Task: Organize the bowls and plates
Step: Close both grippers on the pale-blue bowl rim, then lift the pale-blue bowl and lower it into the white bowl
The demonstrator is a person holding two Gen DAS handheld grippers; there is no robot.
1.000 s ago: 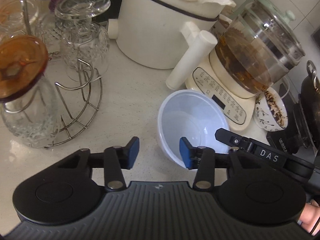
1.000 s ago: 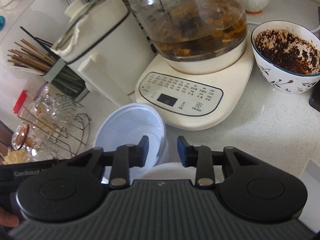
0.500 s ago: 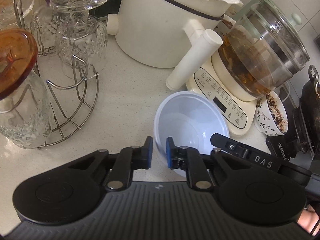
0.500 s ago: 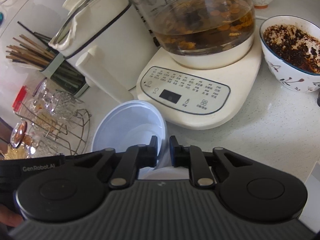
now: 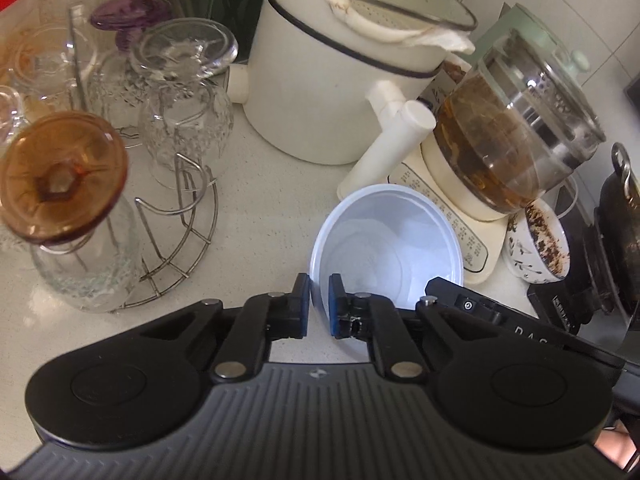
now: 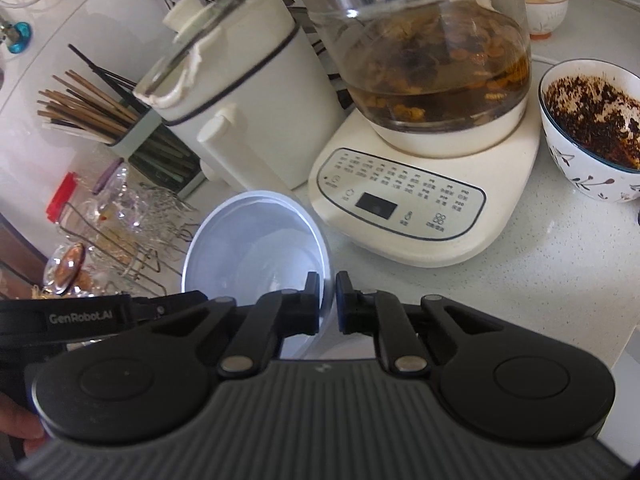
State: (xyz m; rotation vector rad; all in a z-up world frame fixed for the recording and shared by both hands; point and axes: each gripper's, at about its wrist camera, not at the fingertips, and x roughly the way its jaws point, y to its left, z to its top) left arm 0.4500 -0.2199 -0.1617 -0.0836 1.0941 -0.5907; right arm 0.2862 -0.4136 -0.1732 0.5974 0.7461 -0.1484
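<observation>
Round white plastic bowl (image 5: 386, 248), empty, on the pale speckled countertop (image 5: 260, 200) just before the cream kettle base with glass pot (image 6: 404, 196). Left gripper (image 5: 319, 304): jaws just closed, pinching the bowl's near-left rim. Right gripper (image 6: 328, 300): jaws just closed, clamped on the bowl's opposite rim; wire glass rack (image 5: 176, 240) left.

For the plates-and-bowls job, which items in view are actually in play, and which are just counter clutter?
In play:
- white plastic bowl, rim pinched on opposite sides by both grippers
- left gripper
- right gripper

Clutter:
- glass kettle on its cream base
- white pot
- upturned glasses on the wire rack
- chopsticks
- patterned bowl holding dark residue; untouched
</observation>
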